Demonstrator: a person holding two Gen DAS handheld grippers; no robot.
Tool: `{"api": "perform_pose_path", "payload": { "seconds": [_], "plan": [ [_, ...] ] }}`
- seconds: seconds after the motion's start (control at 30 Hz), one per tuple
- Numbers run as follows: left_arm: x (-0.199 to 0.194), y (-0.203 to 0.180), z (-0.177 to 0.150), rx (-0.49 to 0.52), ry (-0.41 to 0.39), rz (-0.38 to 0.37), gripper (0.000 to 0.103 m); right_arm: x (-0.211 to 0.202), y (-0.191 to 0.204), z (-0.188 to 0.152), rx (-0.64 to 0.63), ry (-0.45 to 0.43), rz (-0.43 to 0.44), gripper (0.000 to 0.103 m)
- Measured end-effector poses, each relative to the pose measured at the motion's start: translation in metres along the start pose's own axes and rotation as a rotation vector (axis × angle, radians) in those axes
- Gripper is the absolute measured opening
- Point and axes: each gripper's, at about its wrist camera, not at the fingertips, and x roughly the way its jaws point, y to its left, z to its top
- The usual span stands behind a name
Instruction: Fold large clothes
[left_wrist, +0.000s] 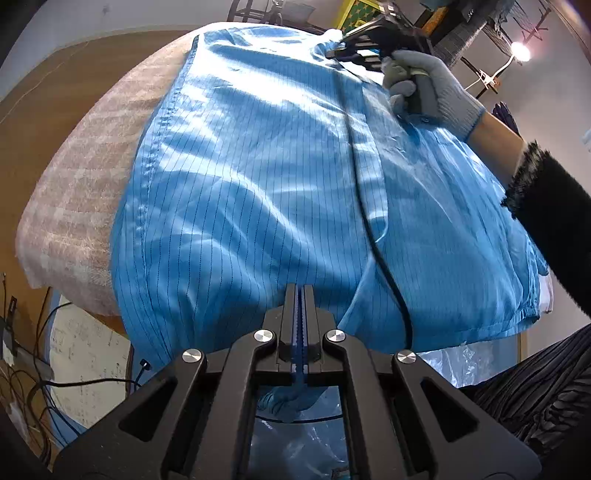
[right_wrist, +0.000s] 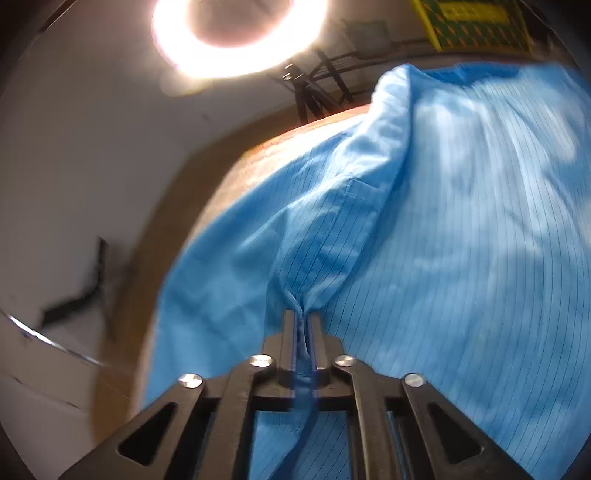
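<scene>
The big blue garment (left_wrist: 258, 177), thin-striped and slippery-looking, is spread across a table over a pale fleecy cover (left_wrist: 85, 192), its near edge hanging off the front towards the person. A seam or placket runs down its length, and in the right wrist view a pocket corner (right_wrist: 360, 195) shows on a bunched ridge of cloth. The left gripper (left_wrist: 300, 291) sits at the near edge with its jaws drawn right together on a pinch of the fabric, and the right gripper (right_wrist: 303, 317) is likewise closed tight, with a gathered tuck of the same cloth running down between its fingers. From the left side you can see that right-hand tool at the far end of the garment (left_wrist: 360, 48), held in a grey knitted glove (left_wrist: 432, 88). So both ends of one side look to be taken up, and I would judge this to be the start of a fold: the edge gripped and about to be carried over. The next move, I reckon, calls for lifting both pinches together and level, keeping the cloth taut between them so it does not sag or twist, then laying it across the body of the garment. A ring lamp (right_wrist: 236, 37) glares overhead. I can make out no brand, label or readable writing anywhere.
</scene>
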Motion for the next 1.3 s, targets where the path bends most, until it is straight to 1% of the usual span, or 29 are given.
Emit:
{"api": "perform_pose_path", "payload": {
  "seconds": [0.03, 0.07, 0.1, 0.17, 0.2, 0.23, 0.27, 0.3, 0.4, 0.43, 0.47, 0.53, 0.57, 0.6, 0.63, 0.67, 0.73, 0.8, 0.83, 0.87, 0.9, 0.93, 1.0, 1.03, 1.13, 1.2, 1.23, 1.3],
  "plan": [
    [-0.001, 0.0, 0.0, 0.008, 0.0, 0.003, 0.0, -0.001, 0.005, 0.005, -0.055, -0.018, -0.071, 0.0],
    [-0.002, -0.001, -0.001, 0.014, -0.001, 0.005, 0.0, -0.001, 0.008, 0.009, -0.078, -0.038, -0.126, 0.0],
    [-0.002, -0.002, -0.001, 0.017, -0.001, 0.005, 0.0, -0.002, 0.008, 0.014, -0.077, -0.048, -0.162, 0.0],
    [-0.003, -0.002, -0.001, 0.022, 0.005, 0.003, 0.0, -0.001, 0.005, 0.019, -0.063, -0.036, -0.166, 0.002],
    [-0.003, -0.001, -0.001, 0.022, 0.008, 0.001, 0.0, 0.0, 0.006, 0.02, -0.059, -0.027, -0.177, 0.012],
    [-0.003, 0.0, -0.002, 0.02, 0.009, -0.001, 0.0, -0.001, 0.008, 0.022, -0.064, -0.021, -0.211, 0.032],
    [-0.006, 0.001, -0.002, 0.016, 0.006, -0.003, 0.0, -0.006, 0.01, 0.023, -0.063, -0.031, -0.229, 0.036],
    [-0.009, 0.002, -0.003, 0.013, 0.0, -0.005, 0.0, -0.016, 0.016, 0.022, -0.062, -0.058, -0.236, 0.036],
    [-0.03, 0.011, -0.003, 0.002, -0.055, -0.019, 0.0, -0.046, 0.02, 0.016, -0.063, -0.093, -0.205, 0.036],
    [-0.041, 0.017, -0.003, -0.003, -0.087, -0.015, 0.0, -0.063, 0.025, 0.01, -0.071, -0.112, -0.185, 0.036],
    [-0.05, 0.023, -0.004, -0.013, -0.113, -0.009, 0.0, -0.072, 0.029, 0.008, -0.081, -0.124, -0.169, 0.036],
    [-0.064, 0.038, -0.005, -0.061, -0.153, -0.018, 0.0, -0.097, 0.047, 0.001, -0.118, -0.148, -0.121, 0.036],
    [-0.07, 0.053, -0.006, -0.114, -0.167, -0.041, 0.0, -0.109, 0.055, -0.004, -0.138, -0.159, -0.105, 0.036],
    [-0.072, 0.062, -0.006, -0.146, -0.171, -0.056, 0.002, -0.119, 0.063, -0.008, -0.155, -0.168, -0.087, 0.037],
    [-0.075, 0.078, -0.007, -0.2, -0.172, -0.072, 0.014, -0.133, 0.074, -0.017, -0.175, -0.175, -0.058, 0.039],
    [-0.076, 0.089, -0.008, -0.238, -0.177, -0.074, 0.033, -0.144, 0.083, -0.024, -0.19, -0.178, -0.035, 0.041],
    [-0.076, 0.105, -0.01, -0.314, -0.194, -0.108, 0.049, -0.167, 0.1, -0.049, -0.218, -0.18, 0.014, 0.05],
    [-0.073, 0.123, -0.013, -0.41, -0.188, -0.183, 0.049, -0.181, 0.114, -0.08, -0.252, -0.152, 0.058, 0.05],
    [-0.069, 0.129, -0.015, -0.446, -0.182, -0.208, 0.049, -0.187, 0.119, -0.102, -0.271, -0.13, 0.075, 0.05],
    [-0.068, 0.132, -0.015, -0.461, -0.18, -0.21, 0.049, -0.19, 0.123, -0.12, -0.285, -0.107, 0.085, 0.05],
    [-0.065, 0.133, -0.015, -0.472, -0.176, -0.209, 0.049, -0.191, 0.127, -0.138, -0.297, -0.076, 0.104, 0.046],
    [-0.063, 0.132, -0.013, -0.471, -0.173, -0.205, 0.049, -0.189, 0.133, -0.165, -0.311, -0.029, 0.131, 0.04],
    [-0.062, 0.131, -0.009, -0.465, -0.177, -0.187, 0.049, -0.18, 0.141, -0.201, -0.345, 0.054, 0.129, 0.036],
    [-0.06, 0.131, -0.007, -0.465, -0.176, -0.187, 0.049, -0.173, 0.147, -0.223, -0.375, 0.087, 0.126, 0.036],
    [-0.051, 0.137, -0.007, -0.506, -0.167, -0.196, 0.049, -0.148, 0.158, -0.259, -0.441, 0.158, 0.103, 0.034],
    [-0.044, 0.138, -0.007, -0.521, -0.153, -0.21, 0.049, -0.13, 0.16, -0.272, -0.454, 0.204, 0.095, 0.033],
    [-0.041, 0.137, -0.007, -0.523, -0.147, -0.209, 0.049, -0.12, 0.161, -0.279, -0.475, 0.221, 0.075, 0.031],
    [-0.036, 0.134, -0.007, -0.51, -0.13, -0.198, 0.049, -0.107, 0.162, -0.287, -0.518, 0.226, 0.026, 0.031]
  ]
}}
